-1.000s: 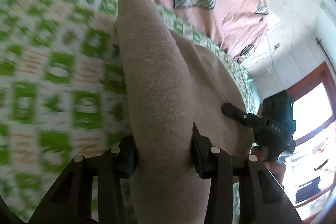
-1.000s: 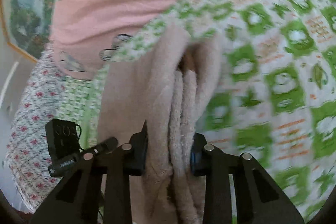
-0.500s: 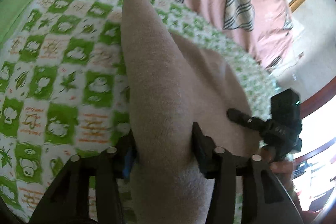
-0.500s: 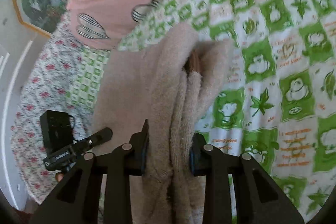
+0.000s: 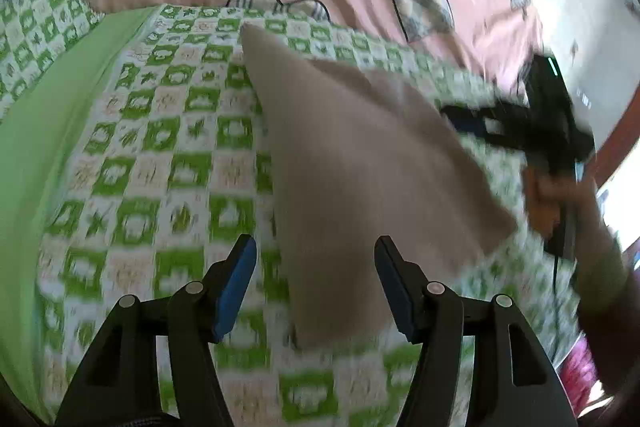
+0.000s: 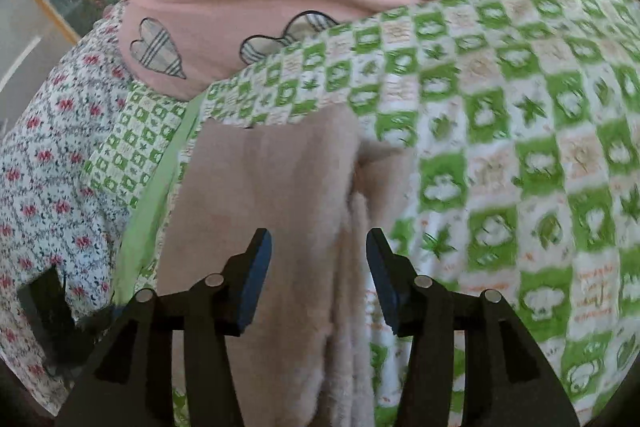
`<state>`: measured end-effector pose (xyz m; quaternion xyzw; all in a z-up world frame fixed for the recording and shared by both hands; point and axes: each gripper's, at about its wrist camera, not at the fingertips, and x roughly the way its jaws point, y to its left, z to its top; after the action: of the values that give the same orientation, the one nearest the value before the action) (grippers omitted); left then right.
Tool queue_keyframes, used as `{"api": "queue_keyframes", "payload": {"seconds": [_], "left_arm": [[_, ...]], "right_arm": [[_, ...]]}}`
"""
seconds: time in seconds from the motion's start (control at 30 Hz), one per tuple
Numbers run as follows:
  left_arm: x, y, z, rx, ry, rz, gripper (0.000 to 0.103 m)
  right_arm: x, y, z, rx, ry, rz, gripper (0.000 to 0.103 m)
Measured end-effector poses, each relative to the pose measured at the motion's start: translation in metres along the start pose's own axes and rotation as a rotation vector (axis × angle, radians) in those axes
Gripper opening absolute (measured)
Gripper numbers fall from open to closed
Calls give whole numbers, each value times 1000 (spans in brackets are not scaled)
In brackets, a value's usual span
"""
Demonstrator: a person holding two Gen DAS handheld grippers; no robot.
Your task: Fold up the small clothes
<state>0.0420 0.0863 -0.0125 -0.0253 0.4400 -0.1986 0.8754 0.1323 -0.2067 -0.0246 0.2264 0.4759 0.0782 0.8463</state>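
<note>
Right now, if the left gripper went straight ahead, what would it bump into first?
Most likely the beige cloth. The left gripper is open and the cloth lies on the green blanket right ahead between its fingers. The picture is blurry, so depth is uncertain.

Both hand-held grippers, left (image 5: 314, 281) and right (image 6: 318, 277), gape wide.

No text, label, brand, number or sign can be read in either view. Small orange script-like marks are printed in the pale squares of the green-and-white checked bedspread (image 6: 496, 163), most plainly at the near right of the right wrist view, but they are blurred and no letters can be made out. In the left wrist view the same squares (image 5: 168, 155) are smeared, and nothing is legible there.
</note>
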Motion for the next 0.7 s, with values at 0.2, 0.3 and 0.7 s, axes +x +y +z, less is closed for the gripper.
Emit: {"api": "queue_keyframes", "payload": {"seconds": [0.2,0.3,0.7], "left_arm": [[5,-17,-37,70,62,37,62],[7,-17,-44,70,65,34,62],[18,-7,-52,-12,50,96,51]], "right_arm": [[-4,23,4,-33,-5,3,10],[-35,20,-1,5,-79,10,10],[-53,-38,-60,141,-47,2,39]]}}
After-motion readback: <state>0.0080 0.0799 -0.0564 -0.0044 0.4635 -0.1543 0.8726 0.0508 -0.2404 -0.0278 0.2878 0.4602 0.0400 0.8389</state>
